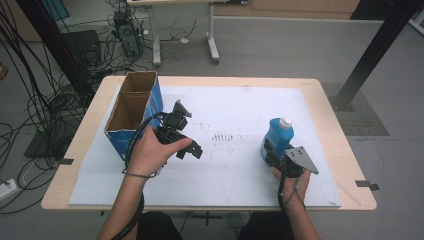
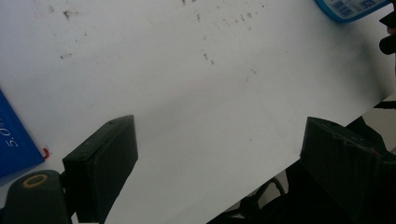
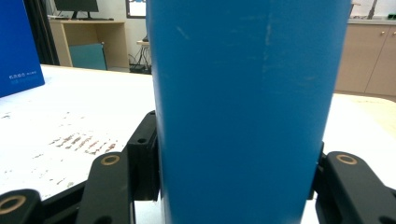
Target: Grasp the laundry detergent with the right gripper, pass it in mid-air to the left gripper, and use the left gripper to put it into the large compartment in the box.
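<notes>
A blue bottle [image 1: 278, 135] with a white cap stands upright on the white sheet [image 1: 235, 105] at the right. My right gripper [image 1: 270, 150] is shut on its lower body; in the right gripper view both jaws press the bottle's [image 3: 243, 107] sides. My left gripper [image 1: 188, 129] is held above the sheet, just right of an open cardboard box [image 1: 131, 107] with blue sides. Its jaws stand wide open with nothing between them [image 2: 219, 135], over bare sheet. The bottle's base [image 2: 350, 7] shows at the top right of the left gripper view.
The box's blue wall [image 2: 11, 140] is close to the left gripper. Dark smudges [image 1: 222, 136] mark the sheet's middle. The wooden table edge [image 1: 332, 125] frames the sheet. Cables [image 1: 35, 100], a desk's legs [image 1: 212, 47] and a black post [image 1: 375, 50] stand on the floor beyond.
</notes>
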`<move>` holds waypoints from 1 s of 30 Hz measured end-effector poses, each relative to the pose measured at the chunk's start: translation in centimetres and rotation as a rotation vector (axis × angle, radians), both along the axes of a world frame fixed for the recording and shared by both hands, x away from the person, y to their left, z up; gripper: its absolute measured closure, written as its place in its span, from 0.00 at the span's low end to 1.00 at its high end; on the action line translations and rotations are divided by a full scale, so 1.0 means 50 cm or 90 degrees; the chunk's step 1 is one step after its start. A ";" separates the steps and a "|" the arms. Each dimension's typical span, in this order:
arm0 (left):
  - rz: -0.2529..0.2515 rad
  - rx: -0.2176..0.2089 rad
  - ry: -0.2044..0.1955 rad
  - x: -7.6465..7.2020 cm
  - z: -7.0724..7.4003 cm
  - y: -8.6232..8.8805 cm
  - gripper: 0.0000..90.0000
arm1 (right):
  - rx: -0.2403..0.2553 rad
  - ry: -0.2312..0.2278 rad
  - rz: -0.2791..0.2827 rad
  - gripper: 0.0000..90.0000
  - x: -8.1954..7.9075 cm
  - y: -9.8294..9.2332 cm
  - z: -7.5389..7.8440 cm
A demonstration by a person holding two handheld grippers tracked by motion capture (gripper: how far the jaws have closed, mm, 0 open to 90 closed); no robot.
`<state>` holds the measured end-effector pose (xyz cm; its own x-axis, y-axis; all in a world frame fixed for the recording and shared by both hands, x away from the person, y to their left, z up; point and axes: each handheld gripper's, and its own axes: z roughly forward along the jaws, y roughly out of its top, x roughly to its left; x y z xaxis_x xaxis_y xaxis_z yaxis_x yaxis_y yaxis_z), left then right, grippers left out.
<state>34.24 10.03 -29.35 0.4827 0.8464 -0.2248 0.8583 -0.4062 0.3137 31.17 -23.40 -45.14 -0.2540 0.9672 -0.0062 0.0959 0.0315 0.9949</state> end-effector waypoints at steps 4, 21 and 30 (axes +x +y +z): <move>0.004 0.002 0.001 -0.001 -0.002 0.001 0.13 | 0.000 0.000 0.000 0.48 0.000 0.000 0.000; -0.006 -0.007 -0.003 0.003 0.001 -0.006 0.13 | 0.004 0.002 0.004 0.49 0.000 -0.002 0.002; -0.019 0.002 -0.016 0.011 0.020 -0.013 0.13 | -0.004 0.009 0.025 0.49 0.001 -0.016 0.019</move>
